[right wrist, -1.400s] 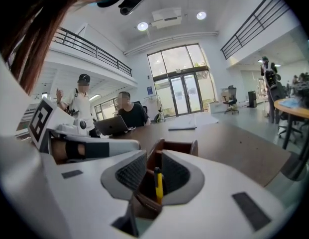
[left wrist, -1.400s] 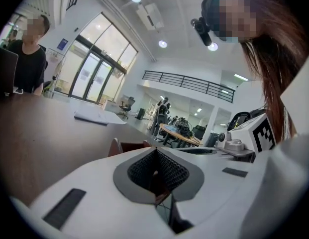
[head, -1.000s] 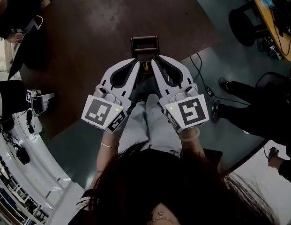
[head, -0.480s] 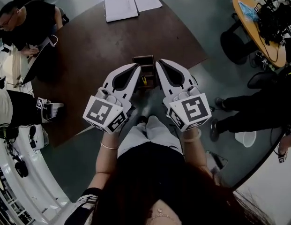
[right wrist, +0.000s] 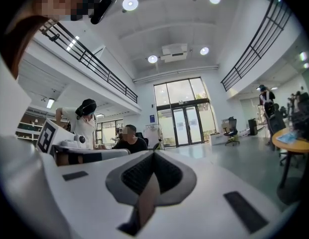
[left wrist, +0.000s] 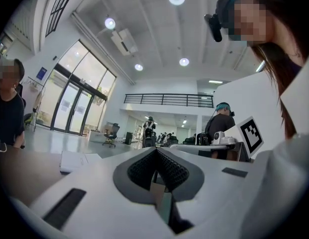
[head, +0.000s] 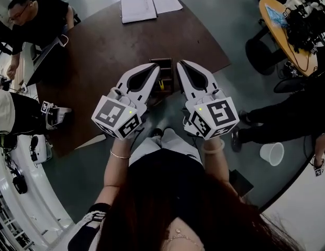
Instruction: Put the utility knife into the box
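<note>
Seen from the head view, a dark brown box point(head: 163, 67) stands near the front edge of the round brown table point(head: 99, 46). A small yellow piece point(head: 161, 84), probably the utility knife, shows at the box's near end; I cannot tell whether it lies inside. My left gripper point(head: 156, 66) and right gripper point(head: 180, 63) hover side by side above the box, one on each flank, hiding most of it. In the left gripper view the left gripper point(left wrist: 155, 151) has its jaws met with nothing held. The right gripper point(right wrist: 154, 154) looks the same in its own view.
Two white paper pads point(head: 138, 5) lie at the table's far edge. A seated person point(head: 39, 14) works at the table's left side. A white cup point(head: 271, 153) stands on the floor at right, near another person's legs point(head: 288, 119). An orange table point(head: 282, 25) stands far right.
The head view has drawn back and tilted up, showing more of the room. Both grippers stay shut, side by side over the box, and now sit slightly higher in the picture.
</note>
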Motion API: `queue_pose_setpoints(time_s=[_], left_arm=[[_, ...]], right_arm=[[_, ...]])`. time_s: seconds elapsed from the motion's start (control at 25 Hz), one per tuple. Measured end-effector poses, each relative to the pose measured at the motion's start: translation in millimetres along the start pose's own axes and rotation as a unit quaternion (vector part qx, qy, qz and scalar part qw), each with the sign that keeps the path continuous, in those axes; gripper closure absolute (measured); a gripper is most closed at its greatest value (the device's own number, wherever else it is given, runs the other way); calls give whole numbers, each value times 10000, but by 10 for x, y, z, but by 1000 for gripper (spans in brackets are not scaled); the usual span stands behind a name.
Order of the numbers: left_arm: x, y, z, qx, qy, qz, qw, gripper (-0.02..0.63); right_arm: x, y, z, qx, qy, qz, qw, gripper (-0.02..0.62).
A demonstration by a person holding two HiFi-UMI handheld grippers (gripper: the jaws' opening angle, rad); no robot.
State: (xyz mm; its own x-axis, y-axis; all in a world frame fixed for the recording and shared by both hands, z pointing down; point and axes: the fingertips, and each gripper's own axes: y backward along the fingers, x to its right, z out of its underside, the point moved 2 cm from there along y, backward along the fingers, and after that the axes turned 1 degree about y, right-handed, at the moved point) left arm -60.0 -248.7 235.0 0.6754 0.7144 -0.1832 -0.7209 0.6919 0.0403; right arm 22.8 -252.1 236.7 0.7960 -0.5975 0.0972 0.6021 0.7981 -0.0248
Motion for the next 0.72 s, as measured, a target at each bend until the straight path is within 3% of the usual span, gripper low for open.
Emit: queue_pose_setpoints(time_s=[0.72], left_arm=[[34,5,26,-18,128,89,9999,605]], right_arm=[[-52,21,-1,-84,97,-47,9999,580]])
